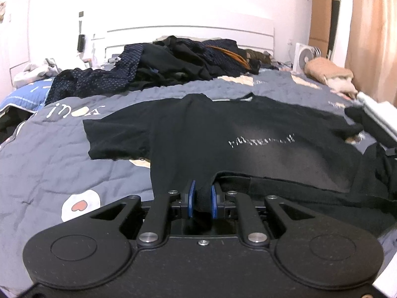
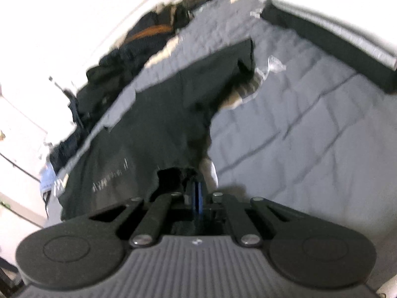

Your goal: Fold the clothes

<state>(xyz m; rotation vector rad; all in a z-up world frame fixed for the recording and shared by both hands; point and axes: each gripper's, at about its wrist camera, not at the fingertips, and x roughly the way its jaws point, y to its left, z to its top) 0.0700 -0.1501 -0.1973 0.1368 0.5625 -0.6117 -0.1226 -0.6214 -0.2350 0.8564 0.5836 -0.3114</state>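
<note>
**One tee gripped at the hem, no fold made yet**

One black T-shirt (image 1: pixel 223 134) lies spread on the bed (image 1: pixel 74 164), neck toward the headboard (image 1: pixel 191 34), white print across its chest. Its sleeve on the left of the left wrist view lies flat; the opposite sleeve looks rumpled.

Left gripper (image 1: pixel 203 202): jaws nearly closed, blue pads pinching a bunched wad of the tee's hem, at the end farthest from the headboard. The hem beside it is lifted a bit, showing the layer beneath.

Right gripper (image 2: pixel 197 196): jaws closed tight, pads together. Dark hem cloth bunches right at the tips and seems caught, but that view is blurred, so the hold isn't certain.

Judged progress: early. Tee is laid out and both hem corners appear taken, w/ no crease or fold visible on it. Likely next is carrying the hem up toward the headboard.

Left to do: a dark clothes pile (image 1: pixel 193 59) close under the headboard, plus this tee. No folded stack shows in either view.
</note>
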